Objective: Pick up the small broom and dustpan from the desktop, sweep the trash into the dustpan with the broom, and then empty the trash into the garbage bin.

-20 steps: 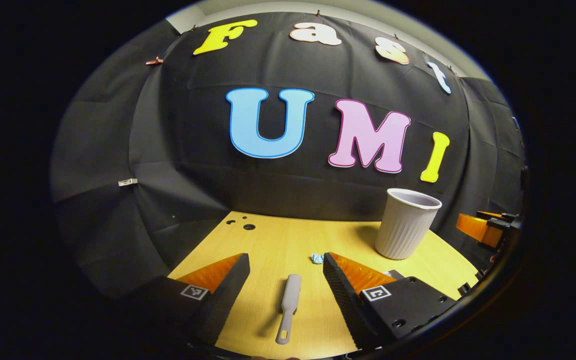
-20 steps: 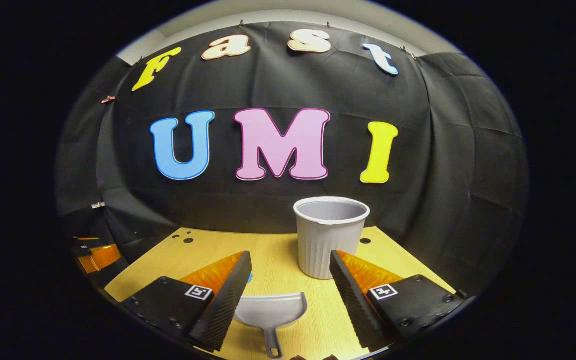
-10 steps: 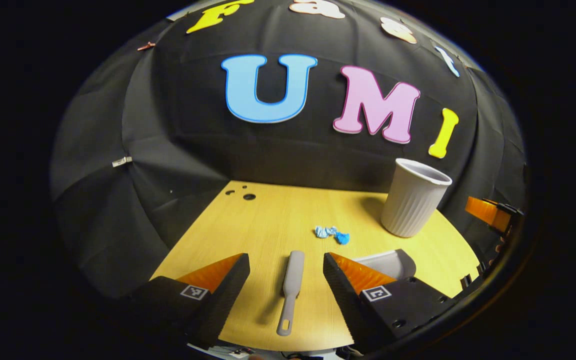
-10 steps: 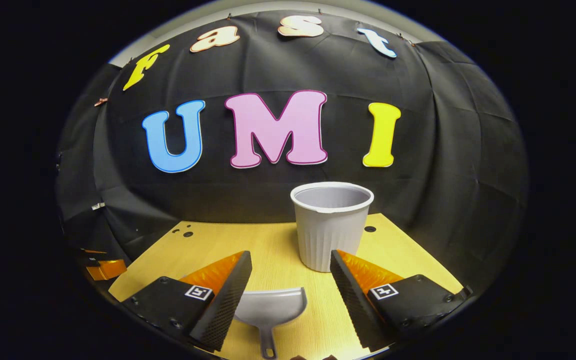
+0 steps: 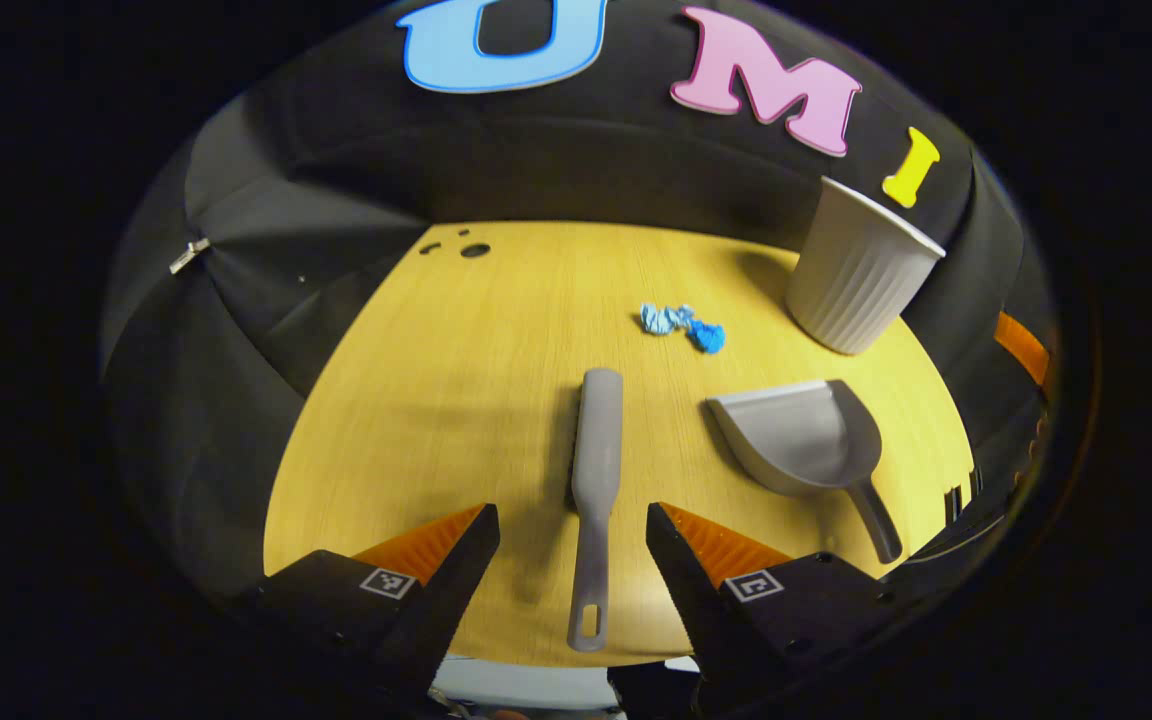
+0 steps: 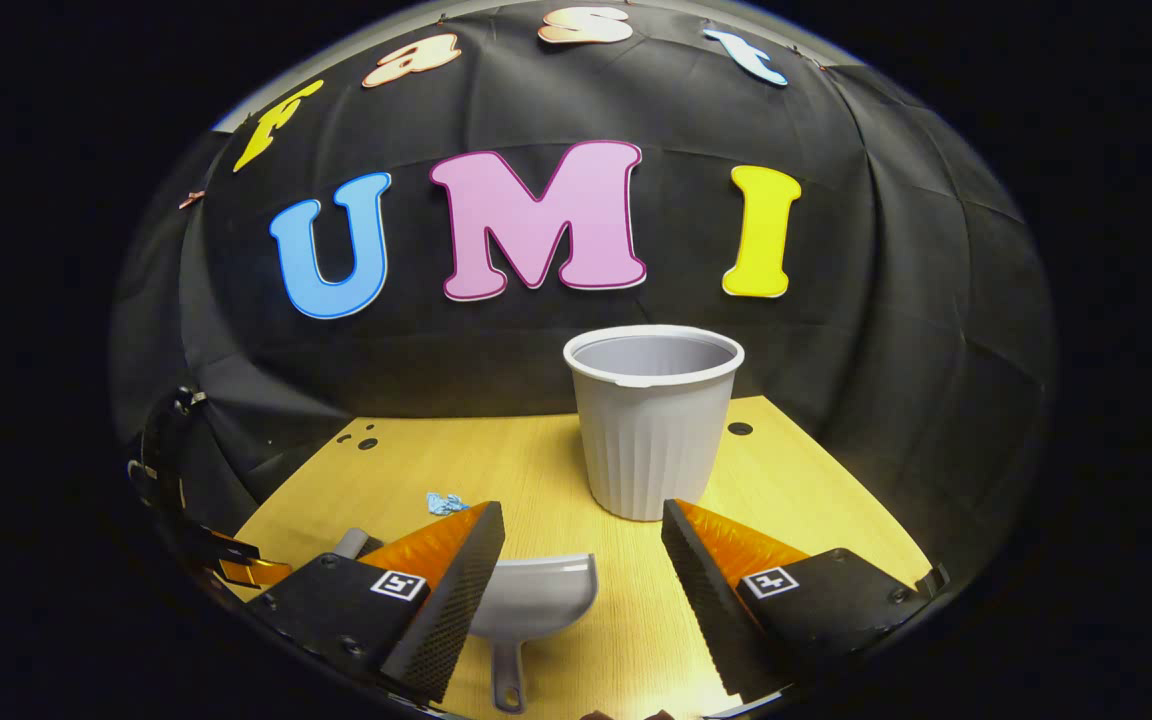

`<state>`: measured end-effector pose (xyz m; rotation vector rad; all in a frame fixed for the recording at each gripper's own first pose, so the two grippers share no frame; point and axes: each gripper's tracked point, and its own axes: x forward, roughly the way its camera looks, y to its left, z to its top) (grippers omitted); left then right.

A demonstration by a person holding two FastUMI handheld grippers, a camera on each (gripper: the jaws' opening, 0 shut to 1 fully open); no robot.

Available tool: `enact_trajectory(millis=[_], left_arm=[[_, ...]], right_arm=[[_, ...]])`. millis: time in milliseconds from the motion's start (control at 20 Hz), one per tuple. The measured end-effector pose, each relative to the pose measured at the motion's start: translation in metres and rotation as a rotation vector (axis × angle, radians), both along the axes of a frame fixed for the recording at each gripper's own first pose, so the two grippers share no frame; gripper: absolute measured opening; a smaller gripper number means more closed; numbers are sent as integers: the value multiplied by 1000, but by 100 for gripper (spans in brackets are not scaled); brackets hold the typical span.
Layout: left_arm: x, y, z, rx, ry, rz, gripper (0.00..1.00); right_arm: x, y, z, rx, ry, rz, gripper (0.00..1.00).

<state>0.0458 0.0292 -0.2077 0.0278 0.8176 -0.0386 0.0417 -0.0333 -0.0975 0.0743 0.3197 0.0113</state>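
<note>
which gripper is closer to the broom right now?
Left. The left gripper is open with the broom handle lying on the table between its fingers. The right gripper is open over the dustpan, with the broom off to its left.

A wooden counter (image 5: 456, 380) is seen, backed by black cloth (image 6: 886, 300); small round holes (image 5: 474, 250) are set near its far corner.
</note>
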Motion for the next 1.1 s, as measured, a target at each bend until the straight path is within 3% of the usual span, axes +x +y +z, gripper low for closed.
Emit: enact_trajectory(millis=[350, 850, 950, 1100], left_arm=[[11, -4, -51, 79, 224, -66, 96], [32, -16, -95, 125, 401, -96, 95], [32, -16, -99, 135, 419, -101, 93], [30, -22, -103, 104, 447, -84, 78]], right_arm=[[4, -2, -30, 37, 88, 21, 99], [-8, 5, -77, 95, 244, 74, 99], [-11, 7, -83, 97, 271, 84, 99], [-16, 12, -92, 112, 306, 103, 99]])
